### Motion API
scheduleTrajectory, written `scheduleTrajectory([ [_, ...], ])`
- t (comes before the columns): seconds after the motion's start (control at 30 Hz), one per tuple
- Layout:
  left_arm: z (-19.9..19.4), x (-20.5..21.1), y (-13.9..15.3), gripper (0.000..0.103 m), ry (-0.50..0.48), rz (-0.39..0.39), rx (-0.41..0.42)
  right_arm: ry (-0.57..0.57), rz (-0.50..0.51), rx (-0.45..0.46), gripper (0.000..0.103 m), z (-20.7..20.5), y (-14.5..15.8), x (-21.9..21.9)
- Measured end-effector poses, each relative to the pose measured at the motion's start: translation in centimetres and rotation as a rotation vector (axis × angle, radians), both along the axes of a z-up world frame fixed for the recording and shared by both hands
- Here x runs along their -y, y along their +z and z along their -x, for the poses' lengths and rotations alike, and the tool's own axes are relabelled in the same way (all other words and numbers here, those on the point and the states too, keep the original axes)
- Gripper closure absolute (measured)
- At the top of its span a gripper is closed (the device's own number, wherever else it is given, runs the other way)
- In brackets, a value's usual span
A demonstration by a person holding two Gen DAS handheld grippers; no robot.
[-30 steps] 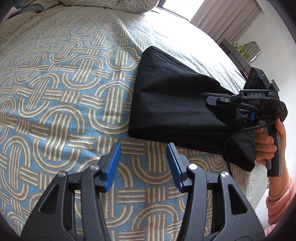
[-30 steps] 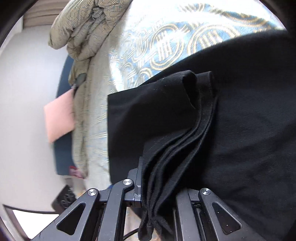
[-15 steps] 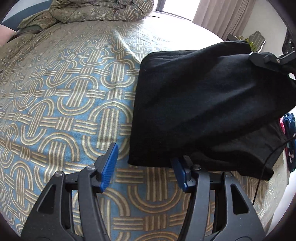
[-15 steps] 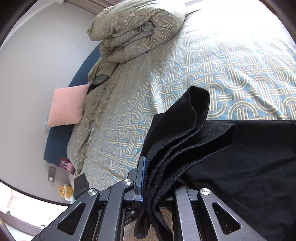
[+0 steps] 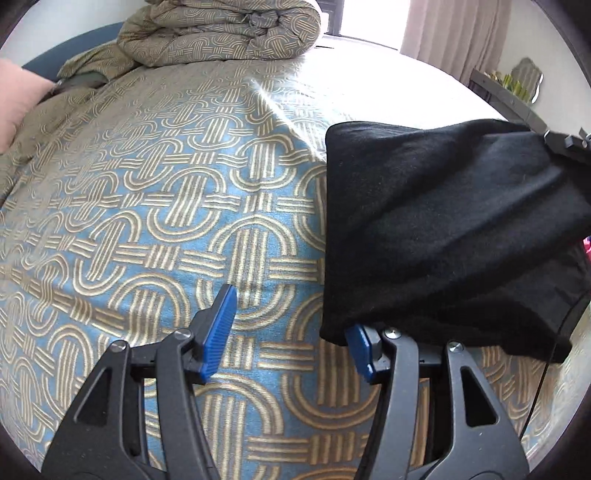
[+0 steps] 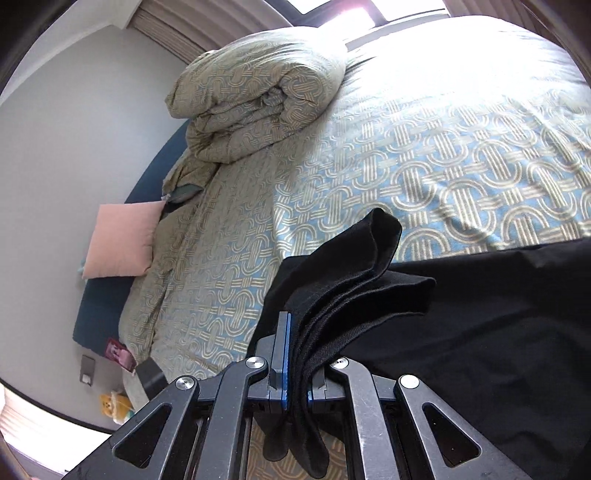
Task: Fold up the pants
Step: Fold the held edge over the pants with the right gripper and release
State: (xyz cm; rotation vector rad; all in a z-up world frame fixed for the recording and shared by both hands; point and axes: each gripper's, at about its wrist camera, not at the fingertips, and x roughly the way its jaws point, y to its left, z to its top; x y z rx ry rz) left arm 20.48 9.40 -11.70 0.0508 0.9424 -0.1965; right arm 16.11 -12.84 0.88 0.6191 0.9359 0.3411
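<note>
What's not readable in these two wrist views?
- Left wrist view: pants cover the tip of the left tool's right-side finger; contact unclear.
- Same view: right tool cut off by the edge.
- Right wrist view: right tool's pads mostly buried in pant layers; layer count unreadable.

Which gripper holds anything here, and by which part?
The right gripper is shut on the black pants, pinching a bunched layered edge. The left gripper is open, holding nothing.

Bedroom in a home, indicated by a bed (image 5: 155,229) with patterned cover, rolled duvet (image 6: 258,99), pink pillow (image 6: 122,240), curtained window (image 5: 454,29).
</note>
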Motion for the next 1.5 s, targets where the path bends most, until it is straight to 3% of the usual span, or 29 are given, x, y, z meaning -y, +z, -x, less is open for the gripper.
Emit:
scheduleTrajectory([
  [0.1, -0.5, -0.4, -0.6, 0.045, 0.003, 0.011, -0.034, -0.024, -0.009, -0.062, 0.097, 0.5, -2.7, 1.1],
  [0.23, -0.4, -0.9, -1.0, 0.045, 0.011, 0.041, -0.064, -0.031, -0.053, -0.218, 0.091, 1.3, -8.6, 2.6],
  [0.33, -0.3, -1.3, -0.8, 0.045, 0.006, 0.047, -0.068, -0.046, -0.185, -0.296, 0.070, 1.8, -11.7, 3.9],
  [0.43, -0.6, -1.3, -1.0, 0.045, 0.002, 0.039, -0.069, -0.033, -0.363, -0.278, 0.048, 1.5, -12.9, 5.2],
  [0.53, -0.2, -1.0, -1.0, 0.045, 0.003, 0.034, -0.069, -0.055, -0.447, -0.268, 0.046, 0.0, -13.3, 6.1],
  [0.6, 0.0, -0.6, -0.9, 0.045, 0.005, 0.036, -0.071, -0.064, -0.430, -0.260, 0.046, -1.1, -13.1, 5.8],
  [0.63, 0.0, -0.6, -0.9, 0.045, 0.004, 0.038, -0.073, -0.053, -0.400, -0.254, 0.059, -1.7, -12.6, 5.5],
  [0.67, -0.1, -0.6, -0.8, 0.045, 0.004, 0.039, -0.076, -0.044, -0.348, -0.248, 0.098, -2.3, -12.0, 5.0],
  [0.73, -0.1, -0.5, -0.7, 0.045, -0.004, 0.050, -0.082, -0.056, -0.175, -0.229, 0.098, -3.1, -9.9, 3.9],
  [0.8, -0.1, -0.3, -0.5, 0.045, -0.021, 0.064, -0.086, -0.080, -0.042, -0.134, 0.099, -2.6, -6.7, 3.3],
  [0.9, 0.2, 0.7, -0.3, 0.045, -0.063, 0.055, -0.073, -0.100, 0.077, -0.043, 0.099, -1.5, -3.0, 3.4],
  [0.97, 0.2, 1.6, -0.4, 0.045, -0.088, 0.045, -0.073, -0.109, 0.125, -0.051, 0.099, -1.0, -2.6, 4.3],
  [1.07, 0.4, 2.6, -0.6, 0.045, -0.114, 0.042, -0.078, -0.151, 0.133, -0.123, 0.098, -0.7, -4.5, 6.1],
  [1.23, 0.4, 3.4, -0.5, 0.045, -0.145, 0.019, -0.078, -0.216, 0.022, -0.192, 0.098, 1.0, -7.9, 8.7],
  [1.37, 0.3, 3.6, -0.1, 0.045, -0.148, 0.040, -0.093, -0.219, 0.046, -0.154, 0.098, 1.2, -6.8, 8.5],
  [1.5, 0.4, 3.8, -0.1, 0.045, -0.159, 0.028, -0.091, -0.216, 0.093, -0.051, 0.098, 1.9, -4.1, 8.6],
])
